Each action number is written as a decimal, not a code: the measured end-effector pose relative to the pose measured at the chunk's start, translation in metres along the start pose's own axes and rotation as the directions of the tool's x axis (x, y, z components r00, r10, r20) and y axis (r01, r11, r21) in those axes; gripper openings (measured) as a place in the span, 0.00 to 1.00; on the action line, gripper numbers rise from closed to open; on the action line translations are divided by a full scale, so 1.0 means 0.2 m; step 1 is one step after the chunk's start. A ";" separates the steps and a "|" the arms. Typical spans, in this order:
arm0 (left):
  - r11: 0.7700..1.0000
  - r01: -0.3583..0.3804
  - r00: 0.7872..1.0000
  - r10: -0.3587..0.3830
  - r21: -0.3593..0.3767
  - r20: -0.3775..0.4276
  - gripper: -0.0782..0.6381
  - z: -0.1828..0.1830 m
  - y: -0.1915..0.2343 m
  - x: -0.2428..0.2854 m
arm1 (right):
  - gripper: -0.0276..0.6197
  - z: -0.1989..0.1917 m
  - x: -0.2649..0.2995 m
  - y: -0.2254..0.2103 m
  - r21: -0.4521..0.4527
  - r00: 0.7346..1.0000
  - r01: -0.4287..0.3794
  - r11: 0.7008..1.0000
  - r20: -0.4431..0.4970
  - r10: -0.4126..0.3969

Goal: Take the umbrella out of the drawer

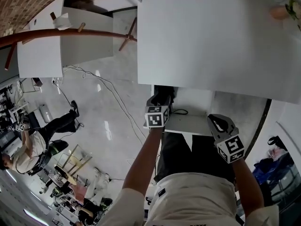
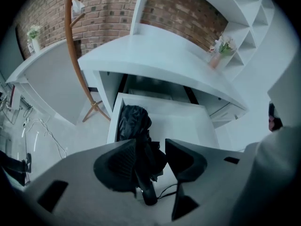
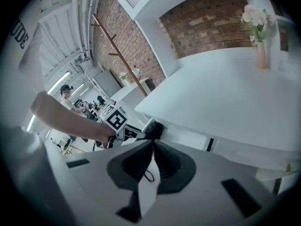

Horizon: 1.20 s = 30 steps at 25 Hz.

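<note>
The black folded umbrella (image 2: 131, 121) lies along the left side of the open white drawer (image 2: 193, 124), its handle (image 2: 148, 196) and a thin cord (image 2: 169, 189) at the near end. My left gripper (image 2: 150, 145) is open and straddles the umbrella, one jaw on each side of the fabric. In the head view the left gripper (image 1: 157, 105) reaches into the drawer (image 1: 188, 124) under the desk. My right gripper (image 3: 152, 144) is shut with nothing in it and hangs over the drawer's right part (image 1: 215, 121). From there I see the left gripper (image 3: 141, 133).
A white desk top (image 1: 211, 32) overhangs the drawer and carries a vase of flowers (image 3: 261, 51). A wooden coat stand (image 1: 70, 32) rises at the left. Cables (image 1: 117, 98) run over the floor. A person (image 1: 28, 145) sits far left. White shelves (image 2: 249, 22) stand at the right.
</note>
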State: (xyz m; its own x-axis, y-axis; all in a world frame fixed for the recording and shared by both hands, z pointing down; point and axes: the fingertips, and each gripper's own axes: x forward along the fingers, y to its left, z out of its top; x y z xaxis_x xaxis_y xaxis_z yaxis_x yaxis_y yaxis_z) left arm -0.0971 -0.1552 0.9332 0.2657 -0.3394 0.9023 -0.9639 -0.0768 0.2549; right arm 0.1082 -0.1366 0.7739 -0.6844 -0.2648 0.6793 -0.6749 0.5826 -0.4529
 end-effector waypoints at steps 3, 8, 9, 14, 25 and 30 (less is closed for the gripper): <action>0.999 -0.027 0.998 0.025 -0.025 -0.051 0.41 -0.04 0.04 0.08 | 0.09 -0.01 0.01 -0.04 0.012 1.000 0.006 1.000 0.002 -0.006; 0.995 -0.076 0.988 0.066 -0.070 -0.137 0.48 -0.10 0.06 0.20 | 0.09 -0.04 0.01 -0.07 0.025 1.000 0.000 1.000 -0.003 0.000; 0.992 -0.093 0.986 0.080 -0.081 -0.149 0.49 -0.11 0.07 0.21 | 0.09 -0.05 0.01 -0.07 0.027 1.000 -0.004 1.000 -0.003 0.004; 0.984 -0.145 0.975 0.125 -0.101 -0.182 0.52 -0.17 0.11 0.28 | 0.09 -0.06 0.01 -0.06 0.035 1.000 -0.022 0.999 0.003 0.022; 0.970 -0.232 0.969 0.224 -0.074 -0.103 0.52 -0.18 0.15 0.43 | 0.09 -0.07 0.02 -0.09 0.065 0.999 -0.035 0.997 0.016 0.034; 0.964 -0.254 0.967 0.251 -0.073 -0.051 0.46 -0.16 0.19 0.43 | 0.09 -0.09 0.04 -0.11 0.073 0.999 -0.033 0.997 0.017 0.032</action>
State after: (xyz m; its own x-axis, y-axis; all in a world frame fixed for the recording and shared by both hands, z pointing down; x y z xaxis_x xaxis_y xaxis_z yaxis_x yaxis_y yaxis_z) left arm -0.1096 -0.1572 1.0322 0.0158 -0.2999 0.9538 -0.9959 0.0804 0.0418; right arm 0.1223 -0.1373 0.7987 -0.7100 -0.2590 0.6548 -0.6703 0.5334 -0.5159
